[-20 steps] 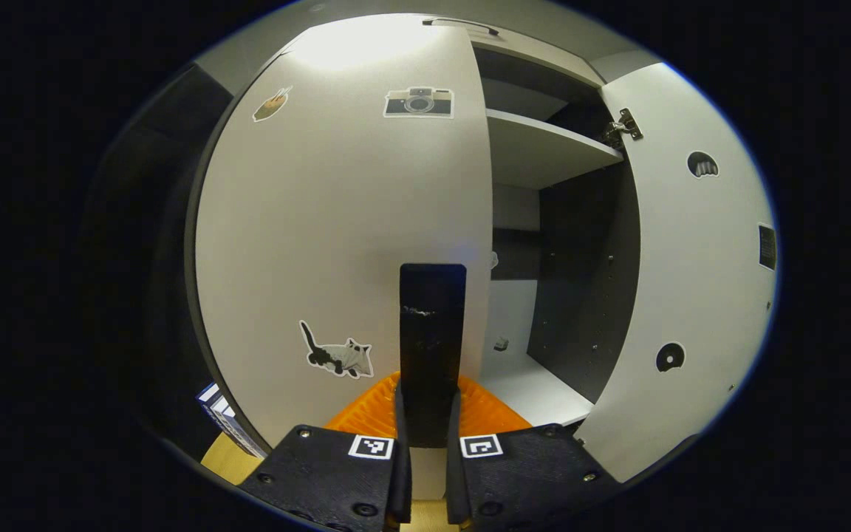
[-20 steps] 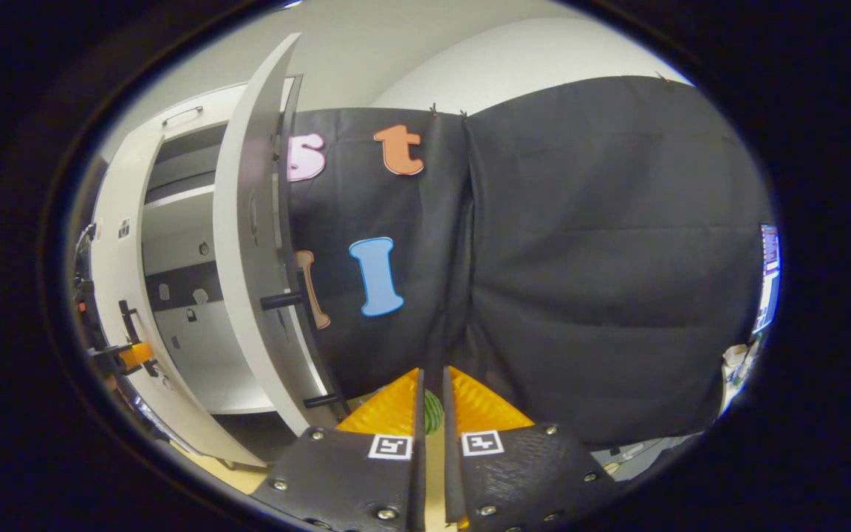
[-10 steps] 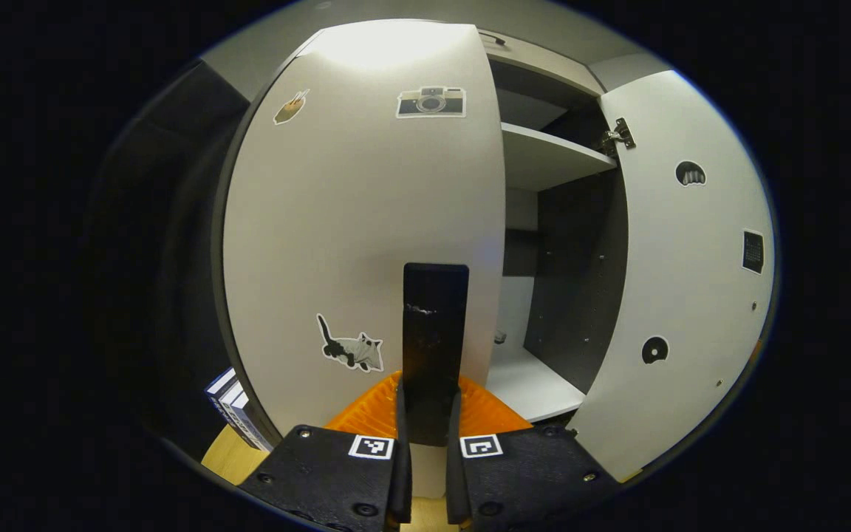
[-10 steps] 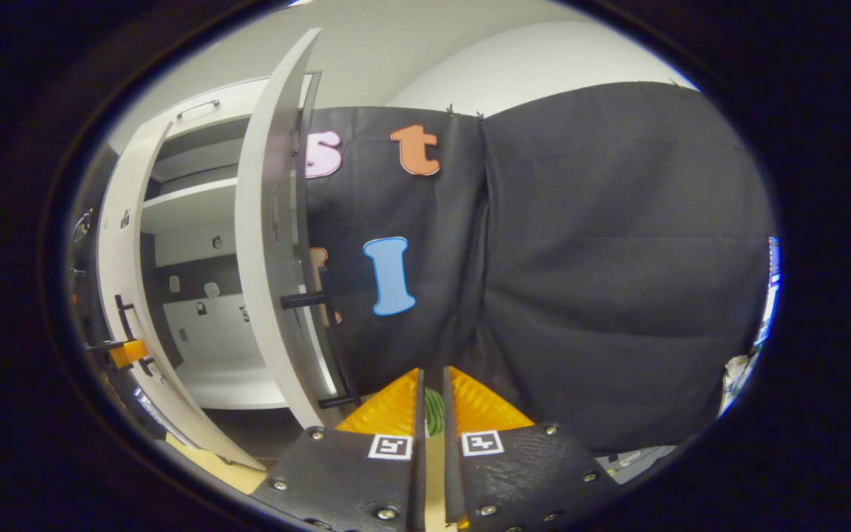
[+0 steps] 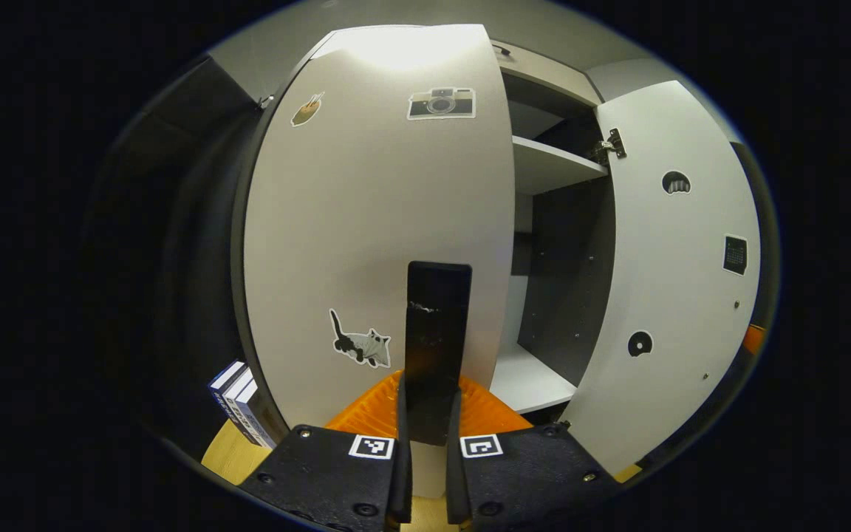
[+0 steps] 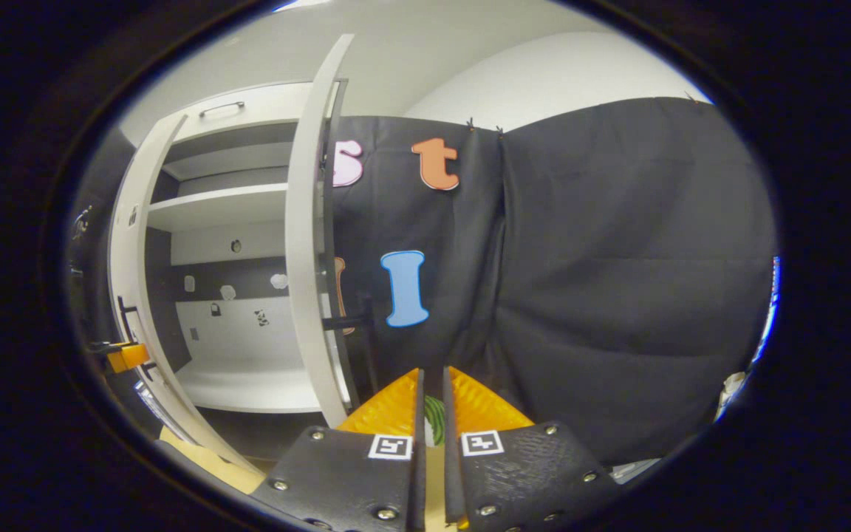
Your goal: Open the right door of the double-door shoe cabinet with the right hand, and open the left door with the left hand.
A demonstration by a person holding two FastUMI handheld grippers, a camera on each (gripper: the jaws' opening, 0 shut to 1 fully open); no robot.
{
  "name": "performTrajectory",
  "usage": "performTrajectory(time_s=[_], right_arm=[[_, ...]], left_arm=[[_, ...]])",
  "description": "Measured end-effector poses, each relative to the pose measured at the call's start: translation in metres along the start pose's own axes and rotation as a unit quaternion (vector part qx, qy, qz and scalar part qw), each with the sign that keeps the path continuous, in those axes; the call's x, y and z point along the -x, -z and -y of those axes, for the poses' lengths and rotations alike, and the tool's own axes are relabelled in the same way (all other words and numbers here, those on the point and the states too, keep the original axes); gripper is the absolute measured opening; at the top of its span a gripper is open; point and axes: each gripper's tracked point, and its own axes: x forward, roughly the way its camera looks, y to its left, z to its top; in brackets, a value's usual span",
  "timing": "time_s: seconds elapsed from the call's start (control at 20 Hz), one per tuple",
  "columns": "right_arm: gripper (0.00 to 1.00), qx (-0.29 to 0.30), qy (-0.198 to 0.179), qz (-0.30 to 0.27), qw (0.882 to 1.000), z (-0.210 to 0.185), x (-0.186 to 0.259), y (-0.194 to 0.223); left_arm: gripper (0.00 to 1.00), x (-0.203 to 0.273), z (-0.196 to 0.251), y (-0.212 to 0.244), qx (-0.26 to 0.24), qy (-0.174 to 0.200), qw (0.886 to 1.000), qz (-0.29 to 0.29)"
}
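While the left claw (image 5: 425, 414) clamps the dark bar handle (image 5: 436, 340) of the left door (image 5: 374, 222), both fingers pressing its sides, that door stands partly swung out from the shoe cabinet (image 5: 551, 166). The right door (image 5: 680, 281) is swung wide, its inner face with a hinge (image 5: 609, 145) turned toward the camera. In the right gripper view the right claw (image 6: 429, 425) is closed with nothing gripped, pointing at the booth's black cloth and well apart from the right door's edge (image 6: 307, 244). Each door looks like a stiff, light panel that should turn freely on its hinges; the rigid handle is the sensible hold, since the smooth face offers no purchase. Books (image 5: 241, 403) stand near the left door's lower hinge side and could limit its swing. Open room lies toward the person; the pull probably wants an arc, not a straight line.
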Motion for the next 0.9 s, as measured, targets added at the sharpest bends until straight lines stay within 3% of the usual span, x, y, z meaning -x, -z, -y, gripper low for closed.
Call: performTrajectory(time_s=[0.5, 0.9], right_arm=[[0.1, 0.016, -0.018, 0.007, 1.0, -0.025, 0.01, -0.007], [0.1, 0.022, -0.042, 0.017, 0.999, -0.064, 0.039, -0.013]], left_arm=[[0.18, 0.013, -0.008, 0.003, 0.007, 0.015, 1.0, 0.0], [0.18, 0.031, -0.023, 0.003, 0.003, -0.006, 1.0, 0.0]])
